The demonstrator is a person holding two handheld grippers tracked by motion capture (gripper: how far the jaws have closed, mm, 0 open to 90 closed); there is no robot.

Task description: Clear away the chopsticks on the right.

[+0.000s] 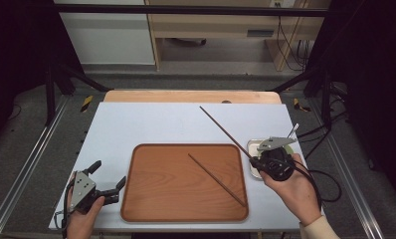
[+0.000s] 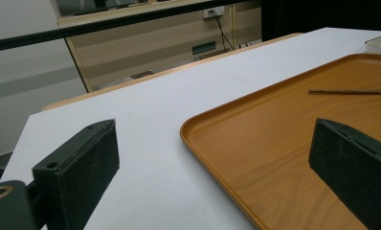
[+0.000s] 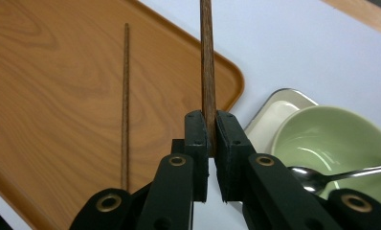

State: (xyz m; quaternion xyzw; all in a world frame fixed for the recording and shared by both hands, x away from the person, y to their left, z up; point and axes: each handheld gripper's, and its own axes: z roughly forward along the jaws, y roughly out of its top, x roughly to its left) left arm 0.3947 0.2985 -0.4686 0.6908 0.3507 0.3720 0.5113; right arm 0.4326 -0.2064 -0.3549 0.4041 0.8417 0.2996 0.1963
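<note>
A brown wooden tray (image 1: 151,199) lies on the white table top, and one dark chopstick (image 1: 217,179) rests diagonally in it. My right gripper (image 1: 255,162) is shut on a second chopstick (image 1: 225,130), held above the table at the tray's right edge and pointing up and to the far left. In the right gripper view that chopstick (image 3: 207,72) stands clamped between the jaws, with the tray (image 3: 45,72) and the lying chopstick (image 3: 125,105) to its left. My left gripper (image 1: 108,179) rests open at the tray's left, near the table's front corner; its jaws straddle the tray (image 2: 284,143) rim.
A small metal dish (image 1: 253,147) at the right holds a pale green bowl (image 3: 337,143) with a spoon (image 3: 341,173) in it. Beyond the table's far wooden edge (image 1: 191,96) stand a dark frame bar and cabinets. Cables trail on the floor at the right.
</note>
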